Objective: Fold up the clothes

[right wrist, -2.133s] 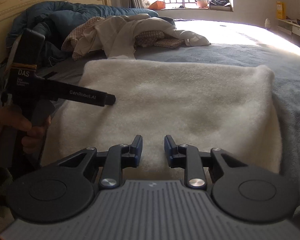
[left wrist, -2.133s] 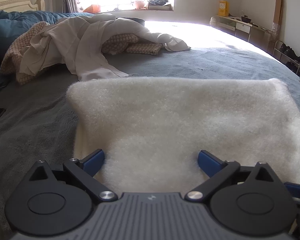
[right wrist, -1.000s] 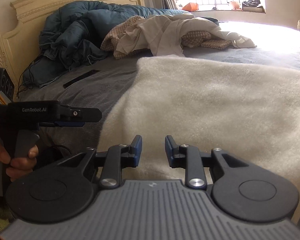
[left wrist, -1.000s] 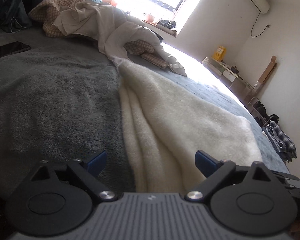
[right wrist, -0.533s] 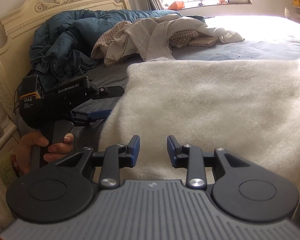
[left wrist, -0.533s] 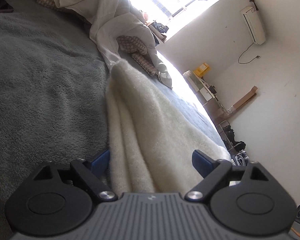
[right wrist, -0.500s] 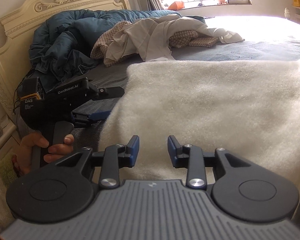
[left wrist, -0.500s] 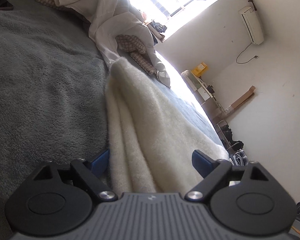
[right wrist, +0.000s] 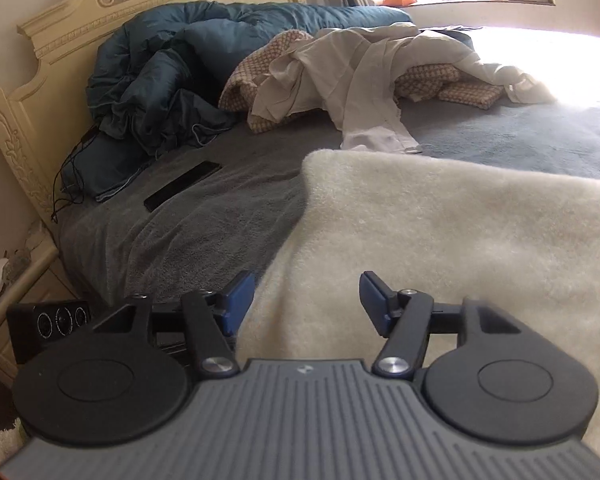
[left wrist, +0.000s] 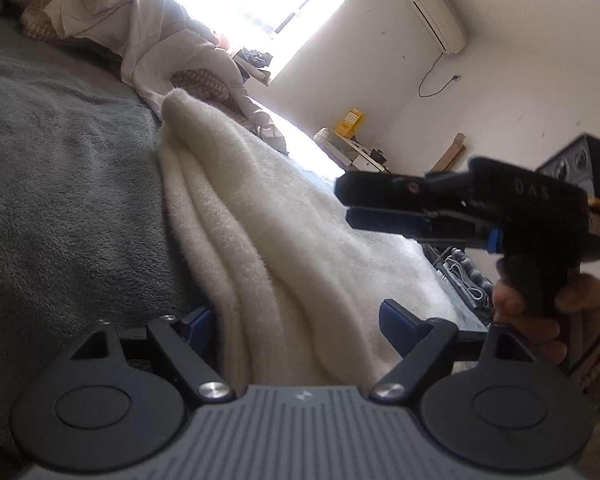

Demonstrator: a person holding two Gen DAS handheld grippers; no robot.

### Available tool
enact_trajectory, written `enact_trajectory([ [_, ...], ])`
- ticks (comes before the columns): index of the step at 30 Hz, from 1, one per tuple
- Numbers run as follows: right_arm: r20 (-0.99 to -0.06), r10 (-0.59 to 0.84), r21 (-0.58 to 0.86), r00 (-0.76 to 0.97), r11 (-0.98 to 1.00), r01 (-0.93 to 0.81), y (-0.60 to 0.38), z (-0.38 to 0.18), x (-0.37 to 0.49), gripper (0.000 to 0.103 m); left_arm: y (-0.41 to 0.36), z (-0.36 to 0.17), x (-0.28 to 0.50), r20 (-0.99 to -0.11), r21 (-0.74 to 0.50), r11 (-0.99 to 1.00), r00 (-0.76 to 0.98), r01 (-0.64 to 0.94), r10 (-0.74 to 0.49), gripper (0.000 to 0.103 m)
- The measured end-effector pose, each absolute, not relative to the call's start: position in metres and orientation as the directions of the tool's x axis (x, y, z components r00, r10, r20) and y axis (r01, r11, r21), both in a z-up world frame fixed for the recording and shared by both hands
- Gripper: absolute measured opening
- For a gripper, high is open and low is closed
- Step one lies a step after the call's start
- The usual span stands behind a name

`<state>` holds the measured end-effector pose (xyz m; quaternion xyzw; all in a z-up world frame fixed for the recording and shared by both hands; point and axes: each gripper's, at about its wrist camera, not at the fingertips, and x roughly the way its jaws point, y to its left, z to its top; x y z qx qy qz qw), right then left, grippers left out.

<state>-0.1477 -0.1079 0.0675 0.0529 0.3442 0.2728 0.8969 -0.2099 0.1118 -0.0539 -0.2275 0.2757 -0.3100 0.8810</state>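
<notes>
A cream fleece garment (left wrist: 284, 216) lies folded on the grey bedspread (left wrist: 60, 184), its layered left edge running away from me. My left gripper (left wrist: 298, 320) is open, and the near end of that edge lies between its blue fingers (left wrist: 400, 320). In the right wrist view the fleece (right wrist: 460, 240) fills the right half. My right gripper (right wrist: 306, 300) is open at its near left corner, with the fleece edge between the fingers. In the left wrist view the right gripper (left wrist: 344, 204) hovers over the fleece, held by a hand (left wrist: 540, 312).
At the back of the bed lie a pile of beige and checked clothes (right wrist: 360, 60) and a bunched dark blue duvet (right wrist: 160, 80). A black phone (right wrist: 182, 184) rests on the bedspread (right wrist: 220, 216). A carved headboard (right wrist: 40, 60) stands left. A bright window (left wrist: 240, 4) lies beyond.
My right gripper's jaws have opened wider and it has swung left to the fleece's near left corner. The left view has tilted, and the right gripper has come into it.
</notes>
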Motion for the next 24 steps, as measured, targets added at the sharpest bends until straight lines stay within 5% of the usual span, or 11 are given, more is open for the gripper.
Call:
enact_trajectory([
  [10, -0.817, 0.34, 0.031, 0.466, 0.833, -0.552, -0.012, 0.061, -0.087, 0.081, 0.094, -0.044, -0.213, -0.328, -0.552, 0.739, 0.713, 0.387, -0.619, 0.075],
  [12, -0.835, 0.281, -0.042, 0.474, 0.825, -0.563, -0.001, 0.054, -0.087, 0.082, 0.09, -0.043, -0.216, -0.331, -0.524, 0.764, 0.737, 0.376, -0.59, 0.058],
  [15, -0.852, 0.191, -0.15, 0.487, 0.802, -0.578, 0.016, 0.044, -0.087, 0.082, 0.086, -0.041, -0.219, -0.325, -0.485, 0.79, 0.761, 0.375, -0.562, 0.045],
  [21, -0.867, 0.074, -0.292, 0.493, 0.727, -0.622, 0.032, 0.034, -0.089, 0.084, 0.078, -0.031, -0.224, -0.282, -0.41, 0.807, 0.782, 0.425, -0.555, 0.031],
  [24, -0.86, 0.043, -0.344, 0.509, 0.689, -0.638, 0.032, 0.031, -0.089, 0.075, 0.069, -0.023, -0.224, -0.276, -0.376, 0.816, 0.788, 0.438, -0.55, 0.03],
])
